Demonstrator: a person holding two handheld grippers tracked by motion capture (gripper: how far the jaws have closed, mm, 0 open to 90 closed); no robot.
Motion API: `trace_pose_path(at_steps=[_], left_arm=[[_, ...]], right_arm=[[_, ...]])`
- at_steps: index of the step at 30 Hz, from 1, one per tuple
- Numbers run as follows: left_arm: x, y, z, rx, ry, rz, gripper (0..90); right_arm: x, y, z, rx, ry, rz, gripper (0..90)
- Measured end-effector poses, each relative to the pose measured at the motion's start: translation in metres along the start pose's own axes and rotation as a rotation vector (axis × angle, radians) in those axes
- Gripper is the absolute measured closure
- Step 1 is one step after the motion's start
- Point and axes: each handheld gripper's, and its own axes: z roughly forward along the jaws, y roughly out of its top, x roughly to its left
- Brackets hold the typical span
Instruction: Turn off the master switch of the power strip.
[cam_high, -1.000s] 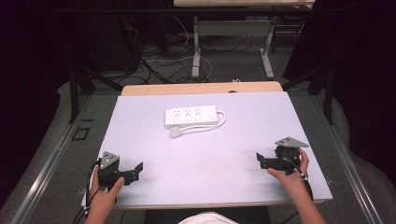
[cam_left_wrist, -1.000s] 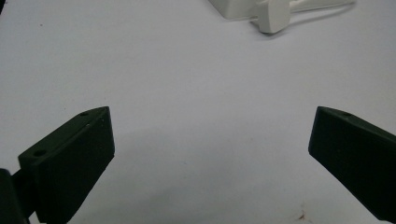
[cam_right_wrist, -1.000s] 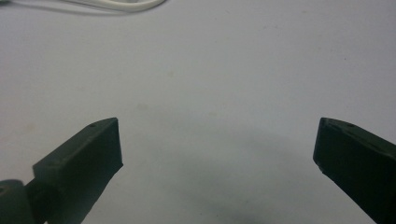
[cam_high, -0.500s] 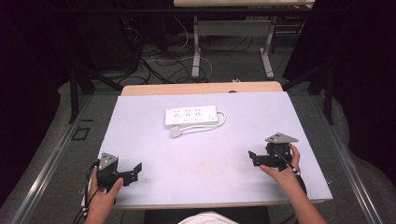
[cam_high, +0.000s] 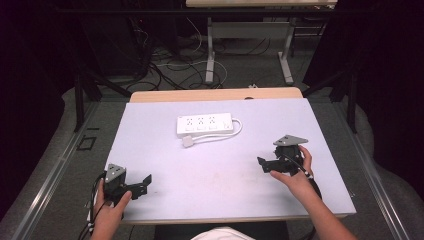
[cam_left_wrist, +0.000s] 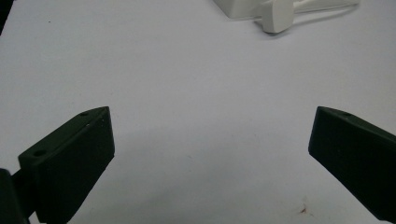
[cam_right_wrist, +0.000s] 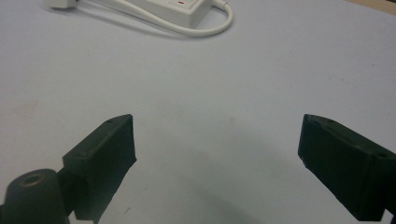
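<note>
A white power strip (cam_high: 205, 125) lies at the middle back of the pale table (cam_high: 220, 185), its cord looped round to a white plug (cam_high: 188, 142) beside it. My left gripper (cam_high: 144, 183) rests at the front left, open and empty, with its jaws pointing right. My right gripper (cam_high: 262, 166) is held at the right, its jaws pointing left. They have just been closing a little but still stand wide with nothing between them. The left gripper view shows the plug (cam_left_wrist: 276, 18) far ahead of the left gripper (cam_left_wrist: 210, 154). In the right gripper view the strip (cam_right_wrist: 168, 7) lies beyond the right gripper (cam_right_wrist: 217, 154).
A wooden board (cam_high: 215, 94) runs along the table's far edge. Behind it, cables (cam_high: 170, 65) sprawl on the floor around the legs of another table (cam_high: 210, 50). Metal rails (cam_high: 55, 170) flank the table's left side.
The right hand has carried its gripper left and inward over the table, a little higher. The left gripper and the power strip have stayed put.
</note>
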Motion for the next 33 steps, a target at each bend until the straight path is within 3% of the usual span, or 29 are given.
trace_pose_path(at_steps=[7, 13, 15, 21, 33], left_arm=[[0.0, 0.0, -0.001, -0.005, -0.011, -0.014, 0.5], [-0.001, 0.0, -0.001, -0.011, -0.008, -0.011, 0.5], [0.001, -0.001, 0.0, -0.002, -0.012, -0.023, 0.5], [0.0, -0.001, 0.0, -0.004, -0.009, -0.003, 0.5], [0.0, -0.001, -0.001, -0.002, -0.006, -0.005, 0.5]], right_arm=[[0.0, 0.014, 0.002, 0.004, 0.018, -0.005, 15.2], [0.005, 0.033, 0.01, 0.02, 0.074, 0.002, 23.3], [0.005, 0.04, 0.012, 0.008, 0.076, -0.01, 25.3], [0.005, 0.057, 0.016, -0.008, 0.085, -0.027, 28.0], [0.005, 0.072, 0.024, -0.008, 0.094, -0.047, 32.2]])
